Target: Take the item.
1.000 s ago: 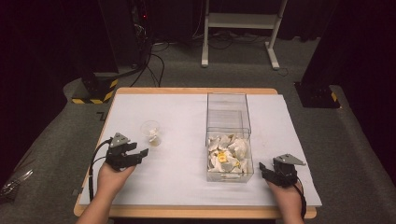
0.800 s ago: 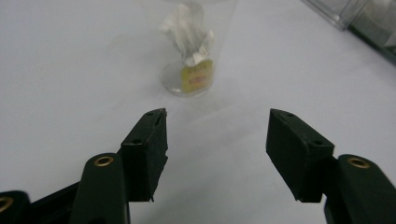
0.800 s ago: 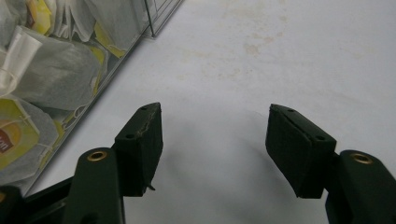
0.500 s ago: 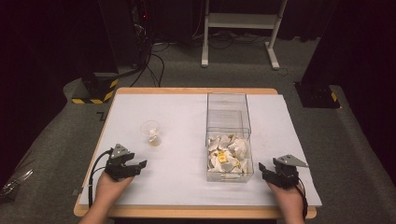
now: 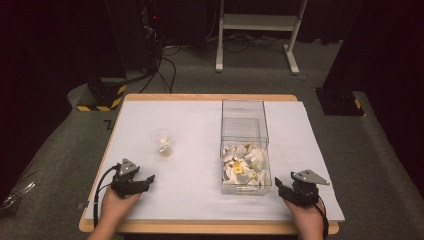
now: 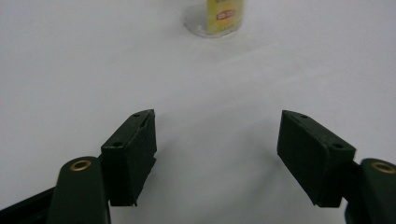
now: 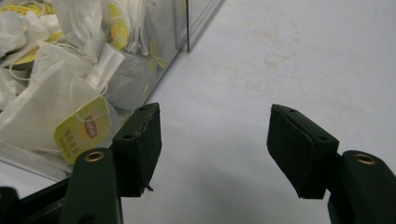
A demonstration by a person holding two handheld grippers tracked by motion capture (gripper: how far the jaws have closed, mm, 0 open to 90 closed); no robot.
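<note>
A small clear cup (image 5: 162, 142) with a yellow tea-bag tag in it stands on the white table cover (image 5: 195, 150); in the left gripper view the cup (image 6: 215, 17) is at the top edge. A clear plastic box (image 5: 244, 146) right of centre holds several white tea bags (image 5: 244, 166) with yellow tags, seen close up (image 7: 70, 93) through its wall. My left gripper (image 5: 147, 181) rests near the front left edge, short of the cup; its jaws have just been opening and hold nothing. My right gripper (image 5: 278, 186) sits open and empty beside the box's front right corner.
The table's wooden rim (image 5: 200, 227) runs along the front edge near both hands. Beyond the table are a dark cabinet with a yellow-black striped base (image 5: 100, 97), a white stand (image 5: 255, 35) and a black foot (image 5: 340, 102) on grey carpet.
My left gripper has drawn back from the cup toward the front edge and sunk to the table, its jaws wider. The right gripper has barely shifted.
</note>
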